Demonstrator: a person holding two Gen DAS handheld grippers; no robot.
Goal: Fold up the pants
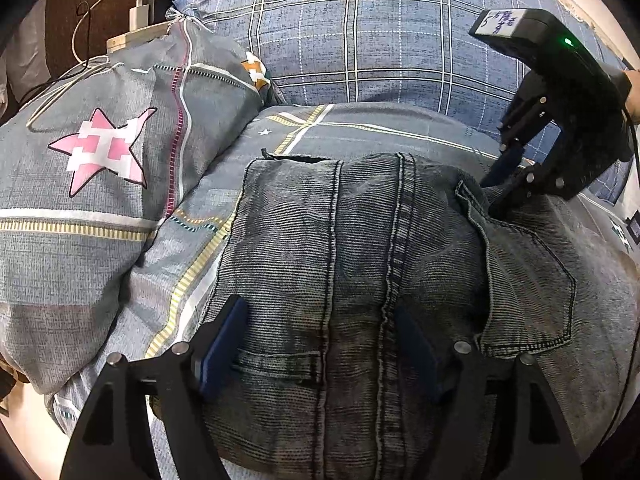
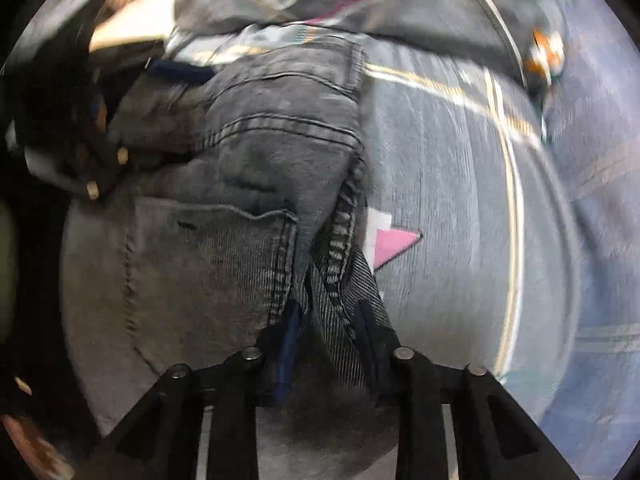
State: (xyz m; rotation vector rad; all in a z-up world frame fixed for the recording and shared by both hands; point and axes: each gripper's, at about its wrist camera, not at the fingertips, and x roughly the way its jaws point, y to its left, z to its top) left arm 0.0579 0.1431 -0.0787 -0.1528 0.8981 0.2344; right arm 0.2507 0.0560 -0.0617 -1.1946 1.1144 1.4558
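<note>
Fold in progress: the right hand-held gripper (image 2: 326,332) pinches a pants (image 1: 380,280) edge at lower centre. The left hand-held gripper (image 1: 320,344) stands spread over the denim. Next, probably carry the pinched edge across.

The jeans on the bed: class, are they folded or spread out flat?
Folded. The jeans lie as a compact bundle on the bedspread, no legs trailing; the right claw pinches one edge.

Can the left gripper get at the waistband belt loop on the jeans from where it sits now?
Probably yes. The left gripper is open over the jeans, with the belt loop between its fingers and nothing covering it. The right gripper works the far edge, clear of that spot.
</note>
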